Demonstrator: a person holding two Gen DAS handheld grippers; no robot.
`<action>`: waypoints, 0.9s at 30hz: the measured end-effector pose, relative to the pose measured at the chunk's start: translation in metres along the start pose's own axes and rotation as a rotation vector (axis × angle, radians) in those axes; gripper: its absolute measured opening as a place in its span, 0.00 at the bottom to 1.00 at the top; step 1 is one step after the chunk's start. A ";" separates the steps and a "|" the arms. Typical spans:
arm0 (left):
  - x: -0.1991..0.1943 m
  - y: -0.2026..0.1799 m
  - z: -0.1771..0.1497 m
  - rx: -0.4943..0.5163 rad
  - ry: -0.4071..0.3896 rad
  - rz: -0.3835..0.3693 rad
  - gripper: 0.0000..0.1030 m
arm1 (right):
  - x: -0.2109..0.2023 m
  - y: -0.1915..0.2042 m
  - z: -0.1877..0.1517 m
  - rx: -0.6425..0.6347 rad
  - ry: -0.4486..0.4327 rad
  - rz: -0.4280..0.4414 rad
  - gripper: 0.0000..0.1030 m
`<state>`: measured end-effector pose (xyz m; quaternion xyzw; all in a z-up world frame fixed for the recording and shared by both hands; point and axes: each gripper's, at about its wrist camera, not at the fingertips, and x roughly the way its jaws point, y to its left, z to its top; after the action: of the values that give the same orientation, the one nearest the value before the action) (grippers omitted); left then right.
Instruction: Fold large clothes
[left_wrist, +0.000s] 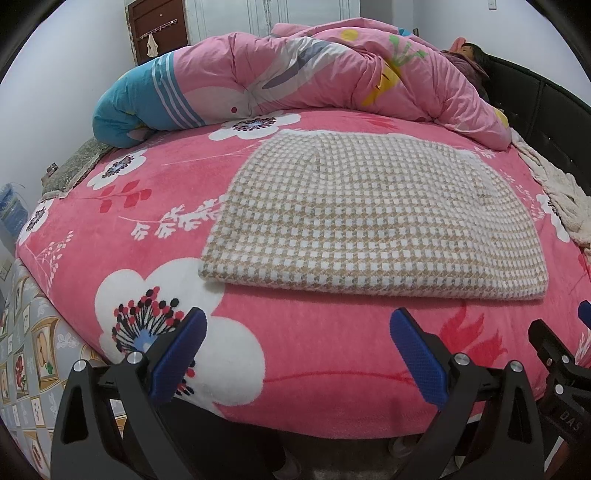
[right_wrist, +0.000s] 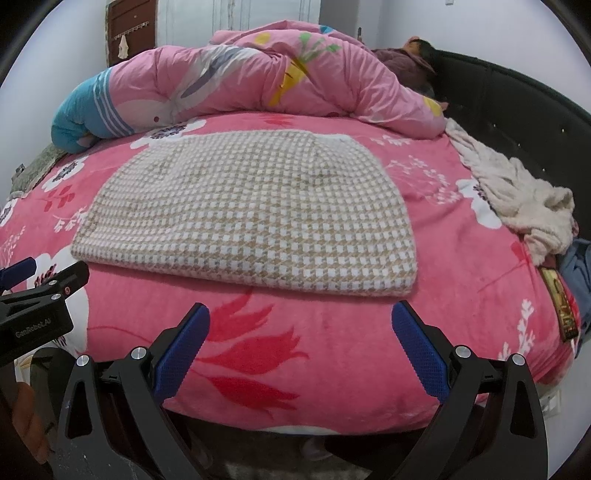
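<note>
Since the houndstooth knit garment (left_wrist: 373, 218) already lies as a flat, squared-off bundle on the pink floral bedspread (left_wrist: 325, 354), I judge most of the folding done. No sleeve or hem sticks out. It sits just ahead of both my claws, a little to the right of my left claw (left_wrist: 298, 354) and a little to the left of my right claw (right_wrist: 301, 350). Both claws are spread wide and hold nothing, hovering near the bed's front edge, apart from the cloth. What may remain is one more fold to halve the bundle, or moving on to another piece. A cream fleecy garment (right_wrist: 517, 199) lies crumpled well off to my right by the dark headboard (right_wrist: 517, 110), unfolded.

Some things I cannot settle. The layers inside the bundle are hidden, so I cannot tell how many folds it holds or what kind of garment it is. Beyond it a pink quilt (left_wrist: 295, 74) is heaped, and a person (left_wrist: 471, 59) lies partly under its far end, mostly covered. A blue cloth (right_wrist: 580, 266) at the far right is cut off.
</note>
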<state>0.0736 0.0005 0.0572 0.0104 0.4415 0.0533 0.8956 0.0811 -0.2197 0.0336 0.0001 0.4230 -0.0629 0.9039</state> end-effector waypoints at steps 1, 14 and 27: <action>0.000 -0.001 -0.001 0.001 0.001 0.001 0.95 | 0.000 0.000 0.000 0.001 0.000 0.000 0.92; 0.002 0.000 -0.002 0.008 0.005 -0.002 0.95 | 0.001 -0.002 -0.001 0.005 -0.001 -0.002 0.92; 0.003 0.000 -0.001 0.011 0.003 -0.003 0.95 | 0.000 0.000 -0.002 0.006 -0.001 -0.004 0.92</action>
<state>0.0742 0.0010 0.0541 0.0145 0.4432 0.0498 0.8949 0.0796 -0.2194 0.0329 0.0019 0.4222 -0.0660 0.9041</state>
